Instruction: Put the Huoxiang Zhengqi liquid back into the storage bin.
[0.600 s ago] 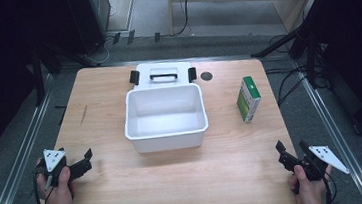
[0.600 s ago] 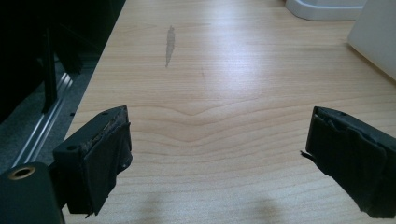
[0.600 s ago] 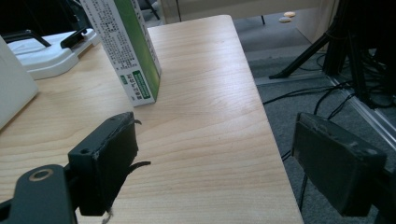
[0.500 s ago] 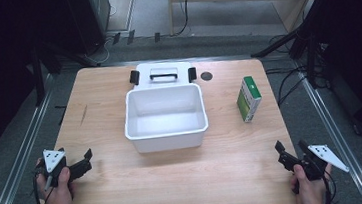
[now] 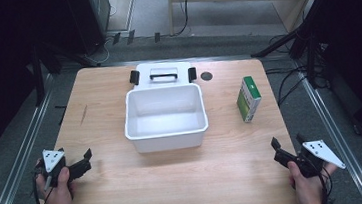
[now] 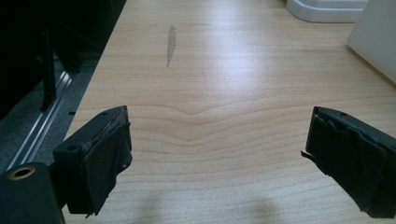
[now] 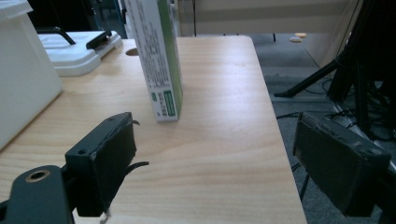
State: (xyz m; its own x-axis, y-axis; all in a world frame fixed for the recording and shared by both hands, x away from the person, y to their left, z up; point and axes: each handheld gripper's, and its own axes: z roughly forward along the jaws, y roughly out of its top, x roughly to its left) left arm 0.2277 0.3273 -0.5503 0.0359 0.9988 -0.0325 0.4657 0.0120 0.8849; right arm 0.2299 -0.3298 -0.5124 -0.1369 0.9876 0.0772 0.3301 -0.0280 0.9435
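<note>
High view, from left to right: we held the left gripper [image 5: 77, 164] low over the near-left corner of the wooden tabletop [image 5: 107, 189], its jaws spread wide with nothing between them. The left gripper view showed the same two black jaws standing well apart above bare wood, a grey streak [image 6: 171, 44] on the boards ahead and a white wall of the tub at the far right edge. At the middle of the tabletop sat the open white tub [image 5: 167, 138], and touching its far side lay its white lid [image 5: 162, 71] with a dark handle and two black clips. A small dark hole [image 5: 206, 76] showed in the wood just right of the lid. Further right, well apart from the tub, the green-and-white carton [image 5: 248, 98] stood upright near the tabletop's right edge. At the near-right corner we held the right gripper [image 5: 288, 153], its jaws likewise wide and empty. In the right gripper view the carton [image 7: 156, 60] stood ahead of the jaws, untouched.
</note>
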